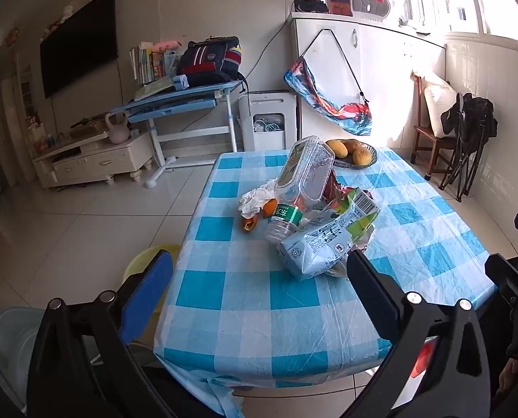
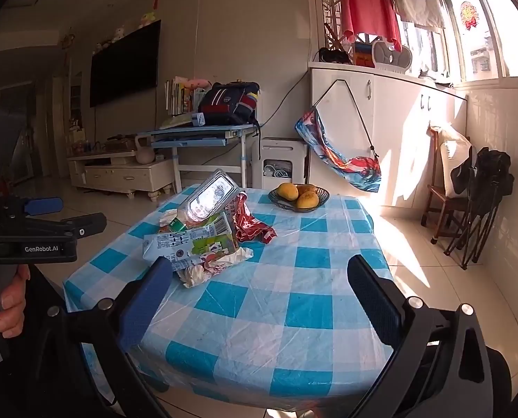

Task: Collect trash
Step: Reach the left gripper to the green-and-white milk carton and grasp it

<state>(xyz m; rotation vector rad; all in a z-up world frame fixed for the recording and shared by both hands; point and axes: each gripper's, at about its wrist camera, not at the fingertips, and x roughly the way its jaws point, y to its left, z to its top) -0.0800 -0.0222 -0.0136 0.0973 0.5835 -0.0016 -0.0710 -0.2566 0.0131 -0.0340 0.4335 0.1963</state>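
A trash pile sits on the blue-checked table (image 1: pixel 259 296): a clear plastic bottle (image 1: pixel 304 177) with a green label, a flattened milk carton (image 1: pixel 325 240), crumpled white paper (image 1: pixel 255 200), orange peel (image 1: pixel 250 224) and a red wrapper (image 2: pixel 252 226). In the right wrist view the bottle (image 2: pixel 208 196) leans on the carton (image 2: pixel 192 242). My left gripper (image 1: pixel 259 271) is open and empty, hovering just short of the carton. My right gripper (image 2: pixel 259 271) is open and empty above the table's near half, its left finger close to the carton.
A bowl of mangoes (image 1: pixel 355 153) stands at the table's far edge. A yellow bin (image 1: pixel 147 261) sits on the floor left of the table. A blue desk (image 1: pixel 185 101), a TV stand (image 1: pixel 91 156) and chairs (image 1: pixel 464 139) line the room.
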